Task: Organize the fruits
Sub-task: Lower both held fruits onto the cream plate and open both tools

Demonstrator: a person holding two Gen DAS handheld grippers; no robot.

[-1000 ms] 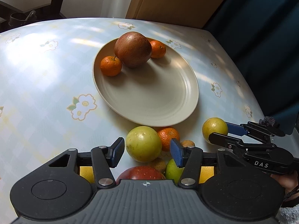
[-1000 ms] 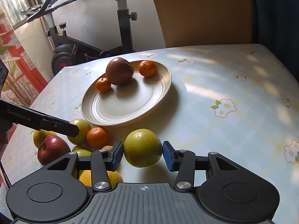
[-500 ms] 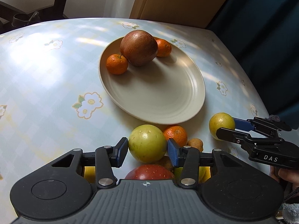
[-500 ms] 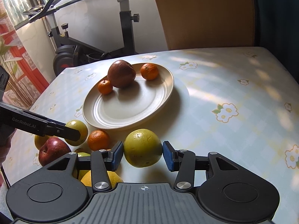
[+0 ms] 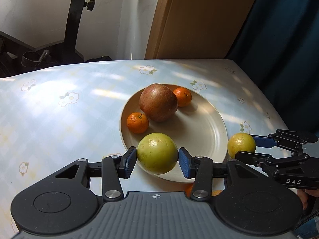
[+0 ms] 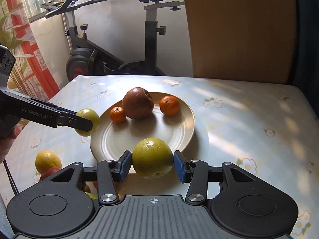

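The left gripper (image 5: 157,159) has its blue pads pressed against either side of a green-yellow round fruit (image 5: 157,153), clamped well short of full width; the fruit hangs clear of the table, over the near rim of the cream plate (image 5: 207,123); the right wrist view shows the same pair from the side, at the plate's left edge. The right gripper (image 6: 152,164) grips a second yellow-green fruit (image 6: 152,157) in the same way, pads tight on both flanks, jaws only partly spread; it hovers over the plate's near edge on that side. On the plate sit a large brownish-red fruit (image 5: 158,102), a small orange (image 5: 138,122) touching its left and another small orange (image 5: 182,97) tucked behind its right. A yellow citrus (image 6: 48,161) and a red apple (image 6: 47,174) remain on the floral tablecloth (image 5: 59,119) beside the right gripper's body; more fruit appears to lie under both gripper bodies, though only slivers of orange show. A hand (image 6: 5,143) holds the left gripper's handle; an exercise bike (image 6: 119,39) stands behind the table.
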